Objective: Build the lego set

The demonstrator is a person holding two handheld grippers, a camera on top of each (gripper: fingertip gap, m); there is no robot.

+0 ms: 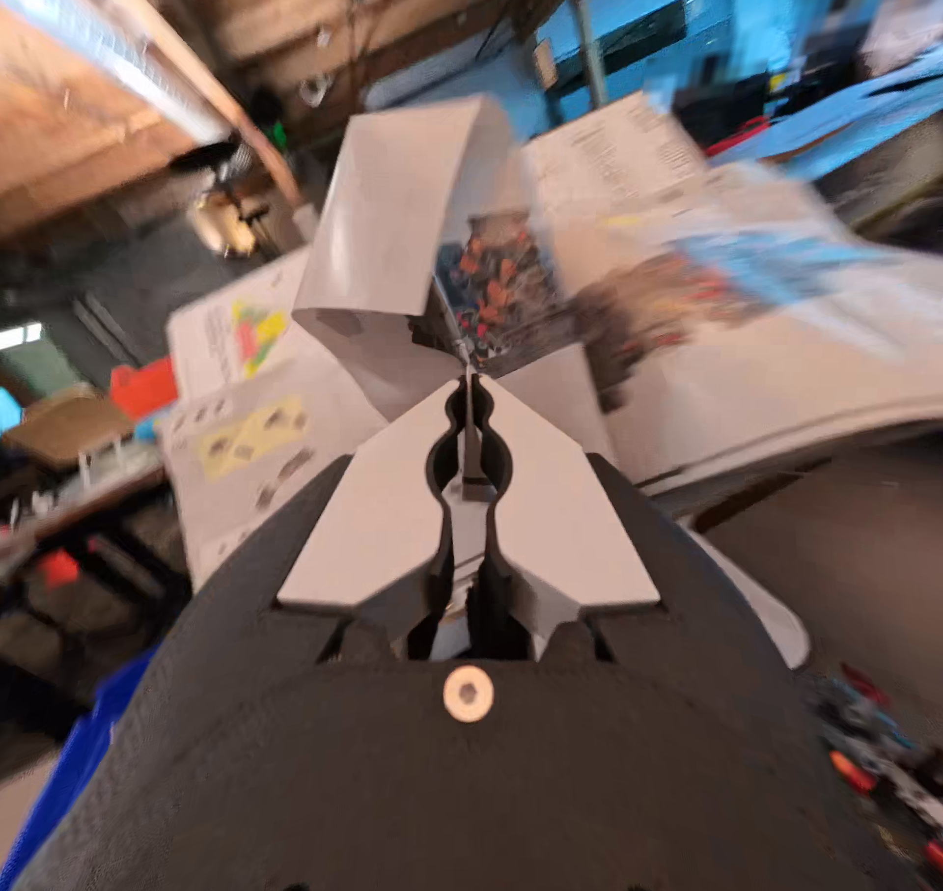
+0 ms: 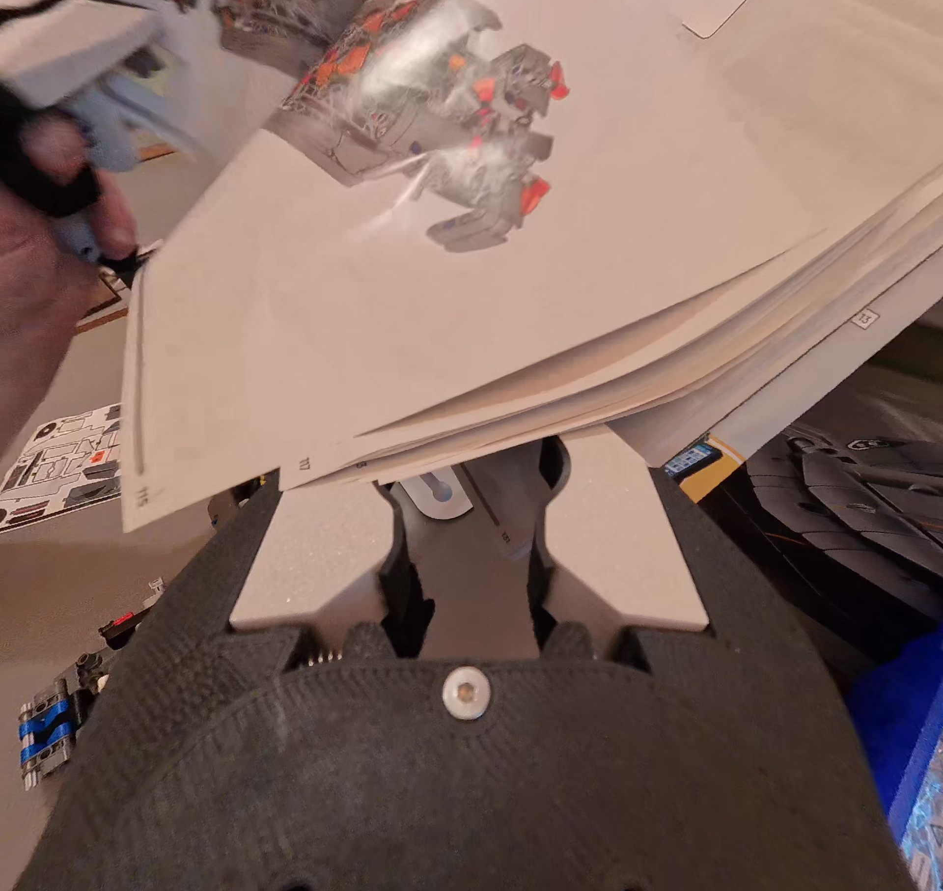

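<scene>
The open instruction booklet is lifted off the table, its pages fanned. My left gripper is shut on the edge of a curled white page and holds it up. In the right wrist view the booklet shows a printed picture of a grey and red model. My right gripper sits under the stack's lower edge, jaws apart, tips hidden by the pages. The left gripper and the hand holding it show blurred at the upper left.
A sticker sheet and a blue-and-grey lego assembly lie on the table to the left. A dark printed box and a blue bin are to the right. Loose lego pieces lie at the lower right. The gap from one gripper's tips to the other's is roughly 25 cm.
</scene>
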